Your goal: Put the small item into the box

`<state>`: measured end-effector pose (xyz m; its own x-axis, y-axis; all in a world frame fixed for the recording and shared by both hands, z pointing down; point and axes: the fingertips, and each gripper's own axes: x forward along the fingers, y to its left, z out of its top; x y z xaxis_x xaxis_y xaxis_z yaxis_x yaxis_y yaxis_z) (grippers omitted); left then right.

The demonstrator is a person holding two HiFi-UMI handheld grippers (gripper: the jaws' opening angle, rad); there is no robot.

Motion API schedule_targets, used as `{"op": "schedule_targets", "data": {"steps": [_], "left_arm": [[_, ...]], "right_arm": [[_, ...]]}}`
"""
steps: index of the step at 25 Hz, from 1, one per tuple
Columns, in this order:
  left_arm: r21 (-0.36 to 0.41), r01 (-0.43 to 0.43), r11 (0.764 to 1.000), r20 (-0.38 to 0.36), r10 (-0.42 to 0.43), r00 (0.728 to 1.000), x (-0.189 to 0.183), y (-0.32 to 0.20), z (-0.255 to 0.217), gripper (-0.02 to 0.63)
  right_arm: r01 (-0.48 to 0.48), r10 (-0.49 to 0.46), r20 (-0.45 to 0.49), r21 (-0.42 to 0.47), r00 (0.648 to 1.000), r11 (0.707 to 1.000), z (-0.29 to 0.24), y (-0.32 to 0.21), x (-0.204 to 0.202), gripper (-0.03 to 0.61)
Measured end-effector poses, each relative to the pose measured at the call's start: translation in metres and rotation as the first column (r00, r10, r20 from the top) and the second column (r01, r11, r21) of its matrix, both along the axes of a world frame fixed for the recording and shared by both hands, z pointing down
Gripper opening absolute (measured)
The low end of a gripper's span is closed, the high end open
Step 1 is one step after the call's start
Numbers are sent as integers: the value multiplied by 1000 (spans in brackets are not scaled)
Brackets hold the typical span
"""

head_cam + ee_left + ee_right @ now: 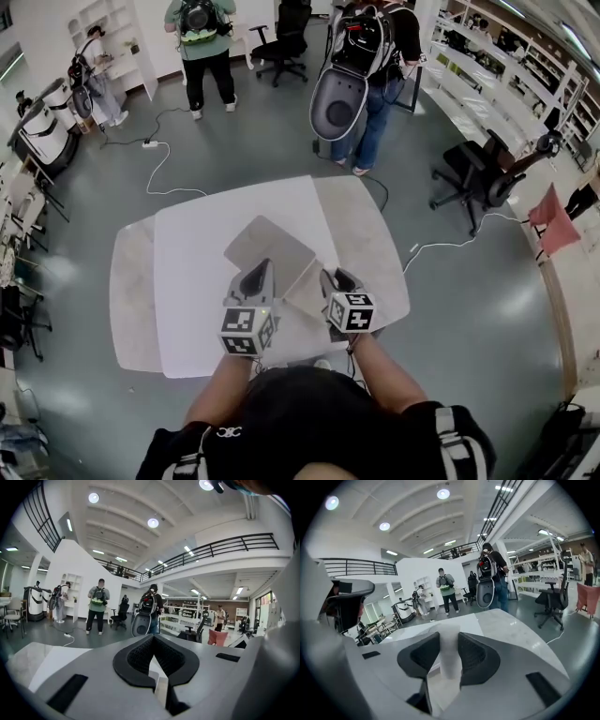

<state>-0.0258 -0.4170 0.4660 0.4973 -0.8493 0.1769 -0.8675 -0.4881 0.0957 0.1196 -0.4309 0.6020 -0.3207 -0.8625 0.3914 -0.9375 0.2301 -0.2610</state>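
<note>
A flat cardboard box point(272, 246) with an open flap lies in the middle of the white table point(192, 272). In the right gripper view, a small white cylinder-shaped item point(449, 660) stands upright between the dark pads of my right gripper point(449, 641), which is shut on it. In the head view, the right gripper point(336, 279) hovers at the box's near right corner, and the item itself is hidden there. My left gripper point(255, 274) points at the box's near edge. Its jaws point(152, 638) meet at the tips, and only a pale sliver of box or table shows through the gap behind them.
The white top lies over a beige table point(131, 300) that sticks out on both sides. People with backpacks point(370, 56) stand on the grey floor beyond. An office chair point(478, 178) and a cable point(450, 246) are at the right, with shelving along the walls.
</note>
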Motion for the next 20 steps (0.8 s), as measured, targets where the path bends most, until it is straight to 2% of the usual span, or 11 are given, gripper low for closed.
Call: {"op": "schedule_targets", "data": {"steps": [4,12,15,20], "left_arm": [[-8,17,1000,-4,-17,1000,-12,-2,3,5],[-29,38,999,-4,-38,999,-31,-6,10,5],[-32,47,998,-5,-47,999,-37,-10,11,5],[-41,66,997,-5,-66,998,-46,-12,15,5]], "right_arm": [[-45,56,105,-104,993,994,26,-10,3,118],[-136,221,259,-309,940,941,73,-19,4,118],[-155,266,282,-363,922,919,85,-24,3,118],[-180,313,246,-444,917,878,108,-26,4,118]]}}
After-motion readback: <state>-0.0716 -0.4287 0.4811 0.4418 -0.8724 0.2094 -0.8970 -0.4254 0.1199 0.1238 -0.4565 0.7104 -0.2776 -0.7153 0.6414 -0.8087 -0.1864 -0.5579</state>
